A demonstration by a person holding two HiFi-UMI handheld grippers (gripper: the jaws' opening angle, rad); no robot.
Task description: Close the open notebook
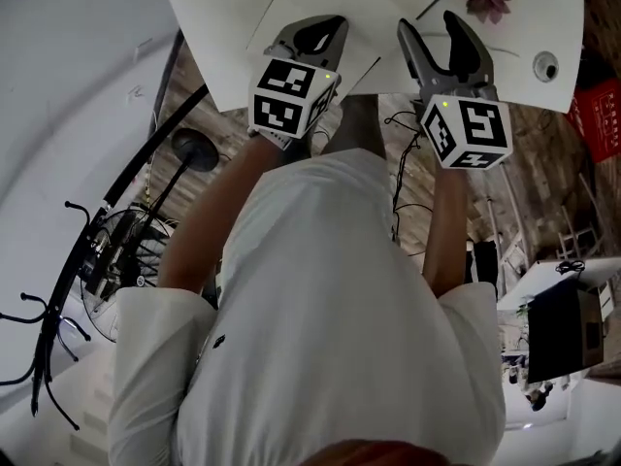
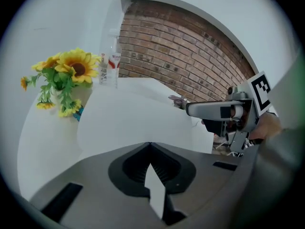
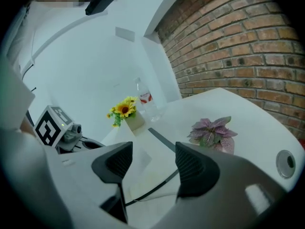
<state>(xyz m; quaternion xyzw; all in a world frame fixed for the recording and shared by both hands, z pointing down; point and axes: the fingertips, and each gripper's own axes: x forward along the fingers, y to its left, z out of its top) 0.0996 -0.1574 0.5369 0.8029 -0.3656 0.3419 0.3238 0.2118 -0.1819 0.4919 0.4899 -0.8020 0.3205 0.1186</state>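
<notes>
One open notebook point(image 1: 374, 37) lies below two tools: left tool point(image 2: 149, 146) pinched together, right tool point(image 3: 153, 149) spread apart, empty.

Left gripper point(image 1: 312, 29): points toward 12 o'clock in the head view, jaws closed tip to tip on a thin white sheet point(image 2: 156, 194). Right gripper point(image 1: 432, 29): at 3 o'clock of the left, jaws spread wide, gripping nothing. Left forearm point(image 1: 213, 221) and right forearm point(image 1: 446, 231): extended, near parallel.
</notes>
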